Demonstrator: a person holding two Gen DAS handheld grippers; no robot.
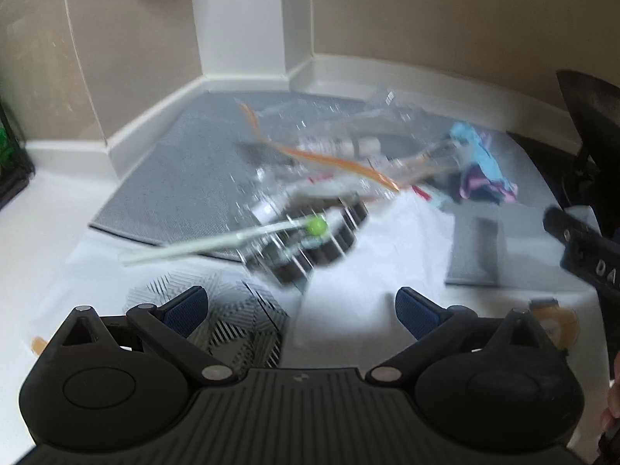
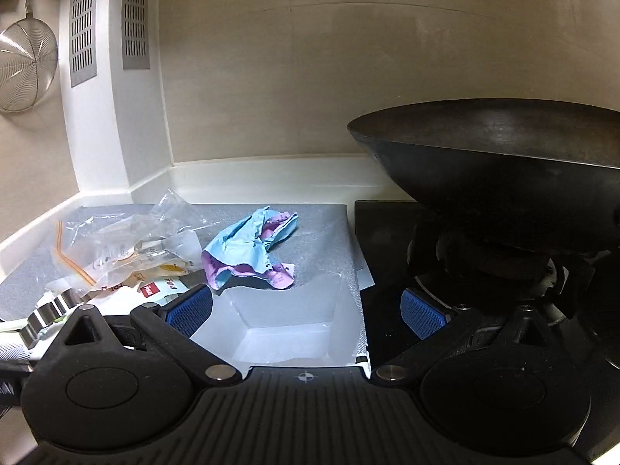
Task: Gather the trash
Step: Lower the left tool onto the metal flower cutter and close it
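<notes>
Trash sprawls at twelve o'clock: crumpled blue wrapper [image 2: 252, 248], clear bag [image 2: 128, 240] (left view blurred). Both my claws, left gripper [image 1: 300, 310] and right gripper [image 2: 306, 310], gape wide, empty.

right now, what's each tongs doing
Left tongs: open, holding nothing.
Right tongs: open, holding nothing.

The walls [image 2: 271, 77] are beige and smooth, and they meet at a white column [image 1: 236, 15] in the corner. A white desk [image 1: 38, 213] carries a grey mat [image 2: 321, 224]. A black wok [image 2: 503, 155] sits on a gas stove [image 2: 484, 271]. A wire strainer [image 2: 25, 66] hangs beside two vent grilles [image 2: 83, 19].
</notes>
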